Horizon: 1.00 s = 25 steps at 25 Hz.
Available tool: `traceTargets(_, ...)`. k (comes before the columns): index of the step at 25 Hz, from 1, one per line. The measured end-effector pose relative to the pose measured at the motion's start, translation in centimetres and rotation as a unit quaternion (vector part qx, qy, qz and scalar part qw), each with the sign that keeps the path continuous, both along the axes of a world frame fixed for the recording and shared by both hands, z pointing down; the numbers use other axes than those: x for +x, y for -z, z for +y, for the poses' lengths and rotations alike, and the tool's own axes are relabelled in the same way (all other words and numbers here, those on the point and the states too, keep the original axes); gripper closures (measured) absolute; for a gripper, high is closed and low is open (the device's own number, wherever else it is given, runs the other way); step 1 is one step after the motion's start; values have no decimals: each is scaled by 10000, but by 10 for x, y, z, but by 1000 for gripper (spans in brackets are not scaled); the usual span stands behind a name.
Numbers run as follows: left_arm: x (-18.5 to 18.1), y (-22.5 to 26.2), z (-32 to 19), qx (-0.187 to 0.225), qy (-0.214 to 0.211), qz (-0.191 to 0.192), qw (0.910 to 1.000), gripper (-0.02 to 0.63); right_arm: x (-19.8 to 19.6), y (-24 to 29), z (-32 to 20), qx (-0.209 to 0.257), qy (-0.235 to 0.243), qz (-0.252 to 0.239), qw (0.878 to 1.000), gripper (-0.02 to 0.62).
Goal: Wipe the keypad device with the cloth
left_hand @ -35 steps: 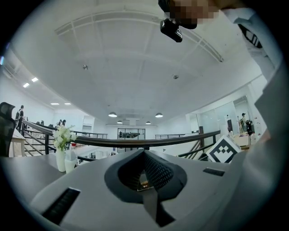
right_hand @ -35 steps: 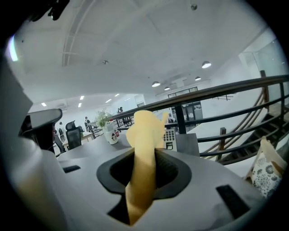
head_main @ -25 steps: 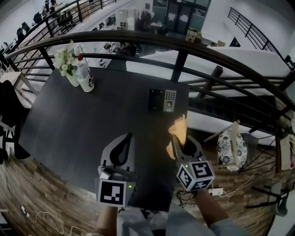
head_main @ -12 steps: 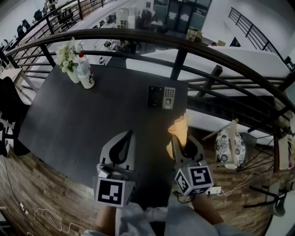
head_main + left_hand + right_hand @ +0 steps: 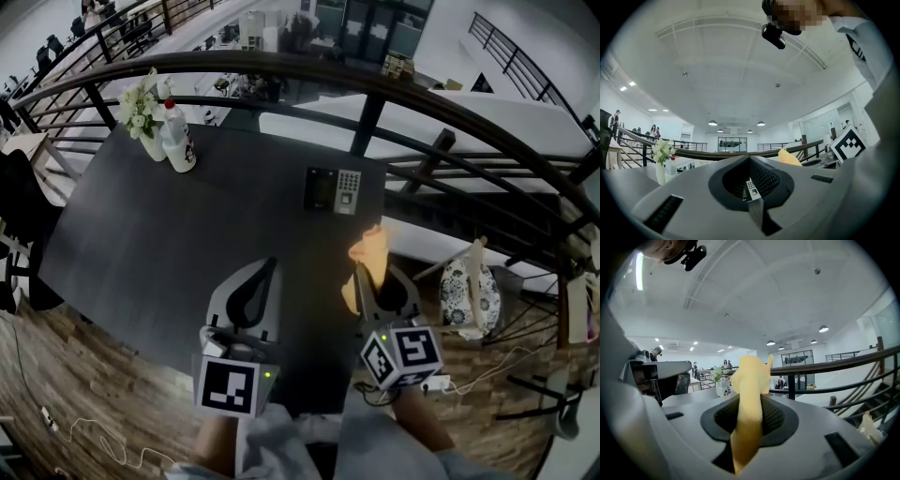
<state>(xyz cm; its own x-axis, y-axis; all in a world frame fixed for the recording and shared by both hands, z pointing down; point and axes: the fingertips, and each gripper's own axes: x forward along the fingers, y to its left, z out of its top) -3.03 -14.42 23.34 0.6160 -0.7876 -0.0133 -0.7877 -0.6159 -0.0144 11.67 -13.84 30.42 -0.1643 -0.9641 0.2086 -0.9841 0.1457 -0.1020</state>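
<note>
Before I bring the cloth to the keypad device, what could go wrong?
1. The keypad device lies near the table edge by the railing; a wiping push might slide it off, and the left tool, shut and empty, is not steadying it.
2. The right tool pinches the cloth in a narrow bunch, so bare tool tips might scrape the keys.

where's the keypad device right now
In the head view, the keypad device lies flat on the dark table, far right, just ahead of the yellow cloth clamped in the right gripper.
</note>
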Motion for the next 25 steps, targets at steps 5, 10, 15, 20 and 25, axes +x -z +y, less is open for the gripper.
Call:
traceTargets(5,-1,0,1,-6,6,8,10000,598,6,-1,1,16,-71,-98,9999,494)
traceTargets(10,-1,-1,2,-5,28,20,10000,598,8,-4,3,-23,-95,-165,9998,494)
traceTargets(15,-4,-2,4,-25,80,36,10000,598,5,-3,3,-18,-35,-128,9999,494)
traceTargets(20,-5,-1,5,-27,83,14,10000,598,5,-3,5,-44,-61,-183,9998,494)
traceTargets(25,-3,-2,7,-5,62,15,10000,598,6,-6,7,-56,-65,-173,9998,494)
